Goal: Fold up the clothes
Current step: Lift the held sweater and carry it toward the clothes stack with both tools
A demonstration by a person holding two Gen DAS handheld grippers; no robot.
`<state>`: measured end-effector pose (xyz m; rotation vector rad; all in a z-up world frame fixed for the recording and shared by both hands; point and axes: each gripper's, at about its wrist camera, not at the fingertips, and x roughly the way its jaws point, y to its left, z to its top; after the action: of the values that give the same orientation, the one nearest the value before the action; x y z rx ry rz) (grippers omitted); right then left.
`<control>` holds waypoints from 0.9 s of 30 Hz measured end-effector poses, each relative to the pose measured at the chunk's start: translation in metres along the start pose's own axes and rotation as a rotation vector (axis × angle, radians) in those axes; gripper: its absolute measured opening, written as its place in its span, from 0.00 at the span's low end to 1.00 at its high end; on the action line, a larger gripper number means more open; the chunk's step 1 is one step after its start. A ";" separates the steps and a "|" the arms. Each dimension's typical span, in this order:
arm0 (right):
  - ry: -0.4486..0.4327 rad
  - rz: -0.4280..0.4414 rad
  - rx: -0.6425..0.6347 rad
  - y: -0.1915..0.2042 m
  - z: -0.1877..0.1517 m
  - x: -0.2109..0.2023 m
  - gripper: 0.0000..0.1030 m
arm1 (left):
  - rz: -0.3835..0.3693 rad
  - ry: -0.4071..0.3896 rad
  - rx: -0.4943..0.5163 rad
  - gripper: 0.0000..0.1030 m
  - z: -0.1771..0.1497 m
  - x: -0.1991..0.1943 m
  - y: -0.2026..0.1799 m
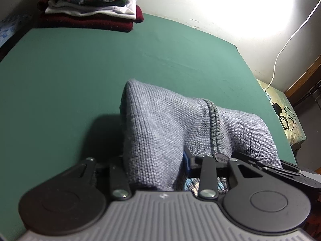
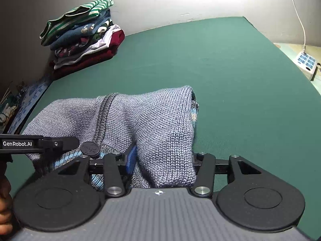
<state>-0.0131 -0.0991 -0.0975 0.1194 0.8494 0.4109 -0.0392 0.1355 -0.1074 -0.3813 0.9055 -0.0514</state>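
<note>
A grey knitted sweater (image 1: 160,124) with a ribbed dark placket and a round button (image 1: 221,157) hangs bunched over the green table (image 1: 70,70). My left gripper (image 1: 156,166) is shut on a thick fold of it; one blue pad (image 1: 187,160) shows, while the other finger is hidden under the knit. The right wrist view shows the same sweater (image 2: 156,116) draped across my right gripper (image 2: 162,164), shut on another fold beside its blue pad (image 2: 131,158). The two grippers sit close, side by side.
A stack of folded clothes (image 2: 84,36) stands at the table's far left corner against the wall. A white power strip (image 2: 307,64) with its cable lies past the table's right edge. A hand (image 2: 4,210) shows at the lower left.
</note>
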 end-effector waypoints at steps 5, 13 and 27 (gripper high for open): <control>0.004 0.007 -0.004 -0.001 -0.001 0.003 0.60 | 0.015 -0.005 -0.003 0.37 -0.001 0.000 -0.002; -0.013 0.078 -0.002 -0.011 -0.002 -0.004 0.42 | 0.031 -0.028 -0.008 0.33 -0.010 -0.008 -0.007; -0.051 0.220 -0.013 -0.013 0.009 -0.018 0.34 | 0.081 -0.106 -0.053 0.30 -0.013 -0.036 -0.019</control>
<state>-0.0129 -0.1180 -0.0823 0.2122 0.7856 0.6174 -0.0696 0.1214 -0.0811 -0.3924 0.8177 0.0664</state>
